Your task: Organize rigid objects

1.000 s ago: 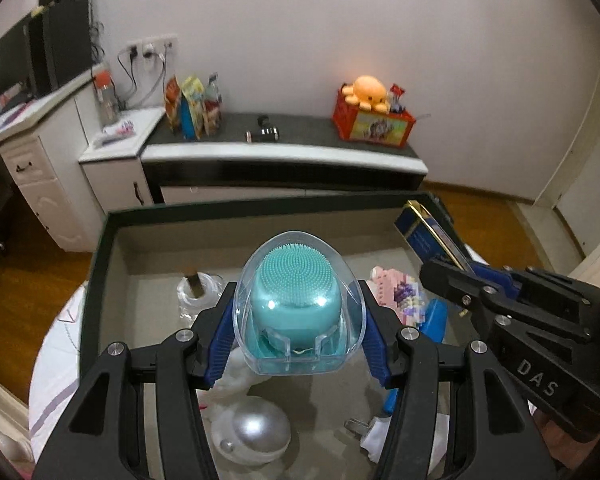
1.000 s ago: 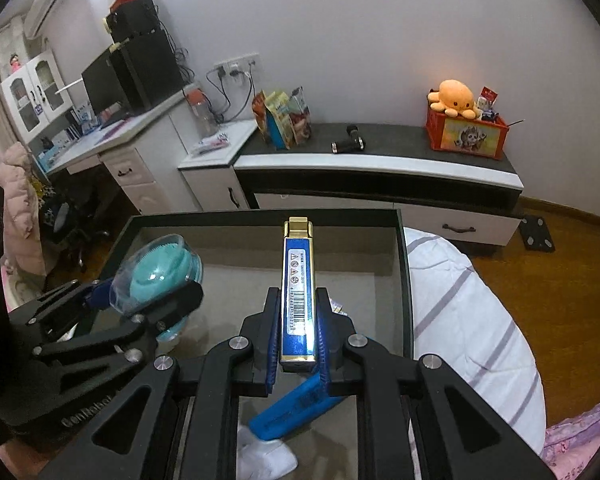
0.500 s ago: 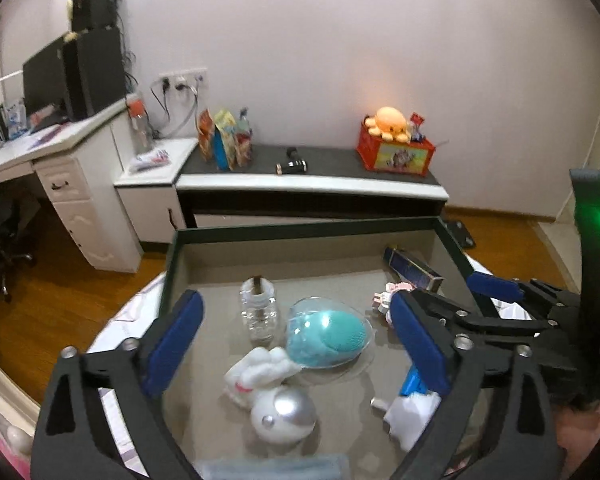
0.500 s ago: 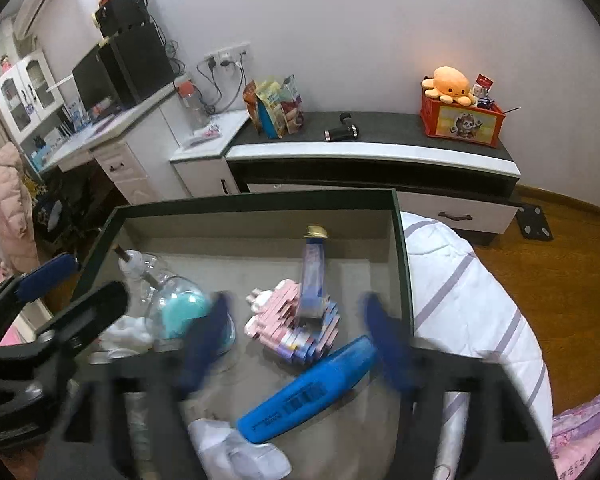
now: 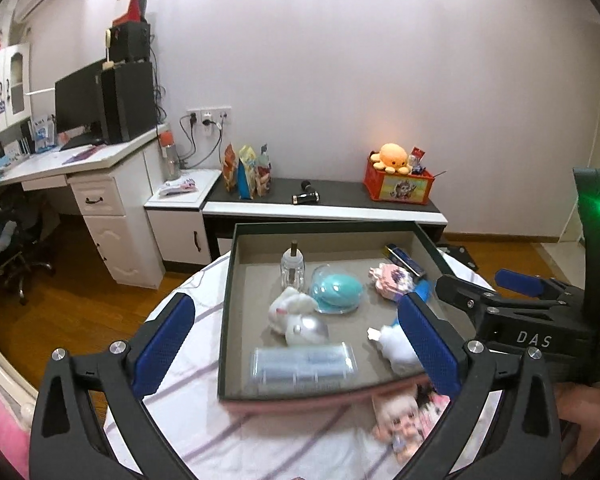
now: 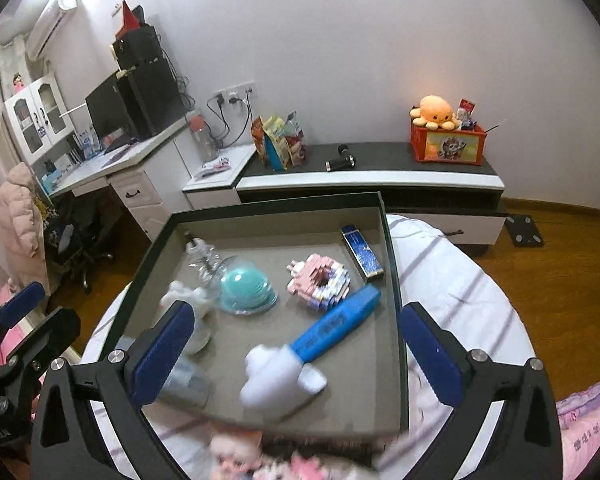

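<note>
Trouble is likeliest at the upright glass bottle: both grippers hang wide, empty, and could tip it.

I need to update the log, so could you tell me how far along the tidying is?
Done: the teal brush case and the narrow blue box lie in the tray. In hand: nothing; the left gripper and right gripper are opening, empty. Left: probably the doll card outside the tray.
</note>
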`<state>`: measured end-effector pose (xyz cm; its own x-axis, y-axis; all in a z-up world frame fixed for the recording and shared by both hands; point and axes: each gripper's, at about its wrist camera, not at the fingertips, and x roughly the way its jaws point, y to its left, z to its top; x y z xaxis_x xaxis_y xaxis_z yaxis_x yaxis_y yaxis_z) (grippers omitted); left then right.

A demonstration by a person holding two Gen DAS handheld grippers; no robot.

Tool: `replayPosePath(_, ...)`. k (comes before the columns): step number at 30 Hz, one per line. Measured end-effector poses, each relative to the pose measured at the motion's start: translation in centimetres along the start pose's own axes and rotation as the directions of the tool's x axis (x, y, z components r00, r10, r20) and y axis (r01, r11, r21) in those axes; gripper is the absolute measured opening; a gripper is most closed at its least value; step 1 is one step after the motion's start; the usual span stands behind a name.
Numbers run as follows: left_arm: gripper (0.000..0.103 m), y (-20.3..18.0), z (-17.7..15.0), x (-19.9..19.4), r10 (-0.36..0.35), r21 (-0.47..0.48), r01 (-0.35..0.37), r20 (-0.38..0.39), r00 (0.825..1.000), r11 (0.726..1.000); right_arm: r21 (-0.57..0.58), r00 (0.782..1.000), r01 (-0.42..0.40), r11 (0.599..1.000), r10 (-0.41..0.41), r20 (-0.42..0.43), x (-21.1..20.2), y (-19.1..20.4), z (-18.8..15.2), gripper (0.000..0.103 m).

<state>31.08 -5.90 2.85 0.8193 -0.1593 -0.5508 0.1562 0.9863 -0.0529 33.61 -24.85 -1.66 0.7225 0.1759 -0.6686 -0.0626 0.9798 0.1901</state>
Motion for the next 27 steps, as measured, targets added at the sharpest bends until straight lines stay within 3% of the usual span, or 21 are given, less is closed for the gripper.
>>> replayPosePath(19, 0.103, 1.1, -7.0, -12.6, 0.016, -0.052, -0.013, 0.055, 0.998, 0.999, -0.006, 0.983, 0.003, 1.000, -0.002, 0.185, -14.7, 3.1, -8.5, 0.103)
replayPosePath(27, 0.103, 0.8, -10.4, -15.2, 0.041, -0.054, -0.039, 0.030, 0.999, 0.998, 0.013, 0.978, 0.017, 1.000, -0.019, 0.206, -18.1, 3.9, -13.5, 0.103)
